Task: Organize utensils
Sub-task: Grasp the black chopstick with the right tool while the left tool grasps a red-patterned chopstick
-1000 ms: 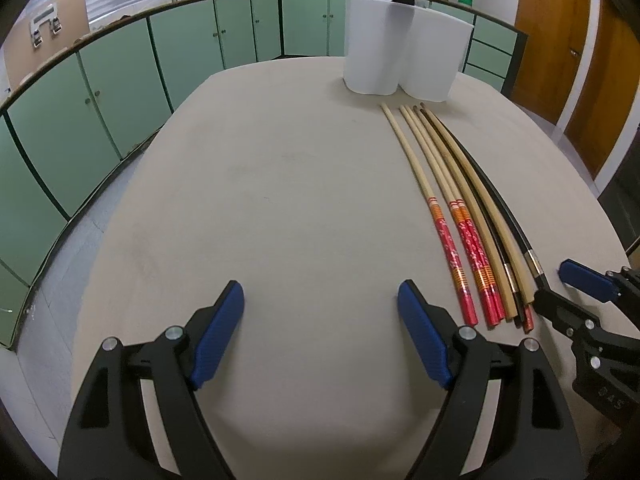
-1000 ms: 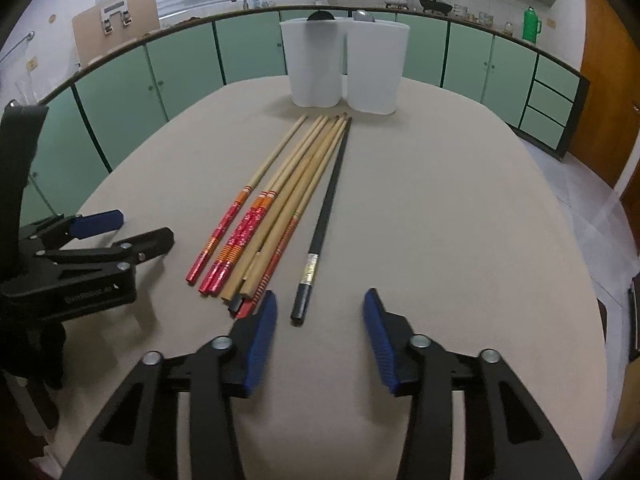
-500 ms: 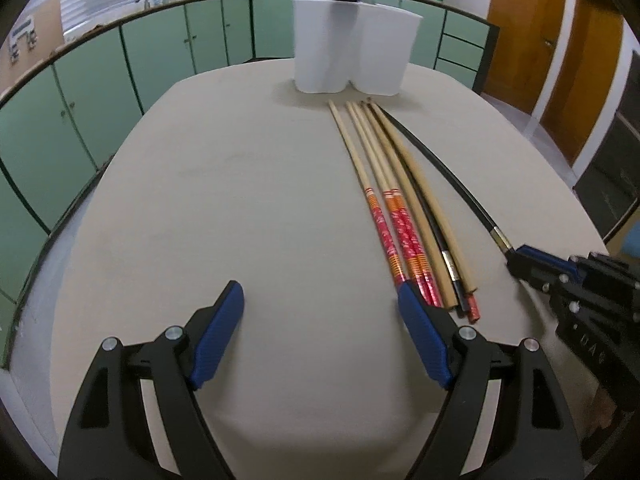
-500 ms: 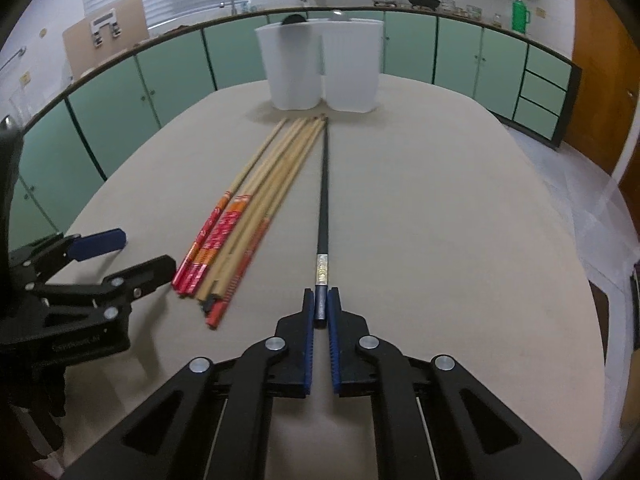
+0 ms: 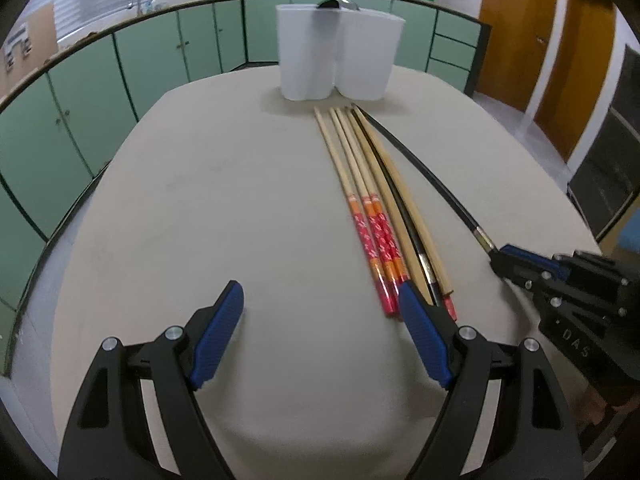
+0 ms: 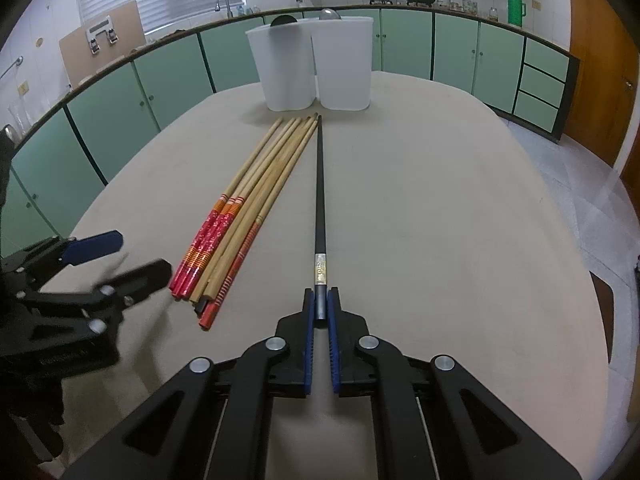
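My right gripper (image 6: 320,300) is shut on the near end of a long black chopstick (image 6: 319,196), which points away toward two white tubs (image 6: 310,68). Left of it lies a bundle of wooden chopsticks (image 6: 256,184), some with red and orange ends. My left gripper (image 5: 320,308) stands open and holds nothing over the table, its right finger close to the bundle's (image 5: 372,200) near ends. In the left wrist view the right gripper (image 5: 504,256) grips the black chopstick (image 5: 424,172) at the right. The white tubs (image 5: 340,56) stand at the far edge, with dark utensil tops showing above their rims.
The beige table (image 5: 224,184) is rounded, its edges falling away left and right. Green cabinets (image 5: 120,68) curve behind it, and brown doors (image 5: 512,28) stand at the right. A tiled floor (image 6: 580,152) lies beyond the table's right edge.
My right gripper closed on the black chopstick's near end, and that chopstick swung clear of the bundle. The left gripper drifted right toward the bundle, still open.
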{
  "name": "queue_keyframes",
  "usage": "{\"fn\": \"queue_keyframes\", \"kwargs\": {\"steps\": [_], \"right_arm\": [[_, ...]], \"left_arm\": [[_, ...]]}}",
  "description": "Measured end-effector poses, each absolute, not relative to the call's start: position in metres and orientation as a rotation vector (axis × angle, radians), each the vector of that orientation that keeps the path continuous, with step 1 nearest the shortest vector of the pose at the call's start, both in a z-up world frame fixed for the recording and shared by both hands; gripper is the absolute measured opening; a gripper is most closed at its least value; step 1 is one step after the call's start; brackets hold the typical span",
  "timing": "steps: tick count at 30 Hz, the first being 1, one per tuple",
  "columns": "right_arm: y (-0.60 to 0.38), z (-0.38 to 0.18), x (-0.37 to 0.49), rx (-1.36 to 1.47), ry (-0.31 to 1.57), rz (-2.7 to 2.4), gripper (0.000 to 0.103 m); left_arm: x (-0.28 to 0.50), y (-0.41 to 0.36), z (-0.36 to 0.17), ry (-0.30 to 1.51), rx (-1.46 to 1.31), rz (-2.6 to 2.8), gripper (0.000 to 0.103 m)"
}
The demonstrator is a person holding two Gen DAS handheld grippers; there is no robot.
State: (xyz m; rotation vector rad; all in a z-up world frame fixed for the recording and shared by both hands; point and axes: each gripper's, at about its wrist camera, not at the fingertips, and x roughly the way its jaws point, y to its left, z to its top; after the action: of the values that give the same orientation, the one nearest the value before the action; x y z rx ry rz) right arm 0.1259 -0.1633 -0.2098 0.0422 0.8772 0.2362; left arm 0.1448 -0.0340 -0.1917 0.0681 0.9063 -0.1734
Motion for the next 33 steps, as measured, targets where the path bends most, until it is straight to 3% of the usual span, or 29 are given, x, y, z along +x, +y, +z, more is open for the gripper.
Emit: {"fn": "queue_keyframes", "kwargs": {"steps": [11, 15, 20, 24, 26, 33], "right_arm": [[-0.166, -0.210, 0.125, 0.053, 0.874, 0.244, 0.007], [-0.163, -0.210, 0.123, 0.043, 0.871, 0.266, 0.017], [-0.162, -0.210, 0.124, 0.034, 0.874, 0.266, 0.017], [-0.161, -0.210, 0.124, 0.037, 0.875, 0.263, 0.014], [-0.161, -0.210, 0.124, 0.035, 0.875, 0.262, 0.011], [-0.164, -0.209, 0.123, 0.039, 0.871, 0.269, 0.007]], "left_arm": [[0.149, -0.019, -0.198, 0.920, 0.059, -0.109, 0.078], [0.146, -0.027, -0.200, 0.913, 0.074, -0.126, 0.075], [0.146, -0.029, -0.199, 0.901, 0.062, -0.147, 0.056], [0.146, -0.031, -0.198, 0.893, 0.065, -0.162, 0.029], [0.146, -0.034, -0.198, 0.892, 0.059, -0.182, 0.008], [0.147, -0.039, -0.197, 0.894, 0.068, -0.190, 0.005]]}}
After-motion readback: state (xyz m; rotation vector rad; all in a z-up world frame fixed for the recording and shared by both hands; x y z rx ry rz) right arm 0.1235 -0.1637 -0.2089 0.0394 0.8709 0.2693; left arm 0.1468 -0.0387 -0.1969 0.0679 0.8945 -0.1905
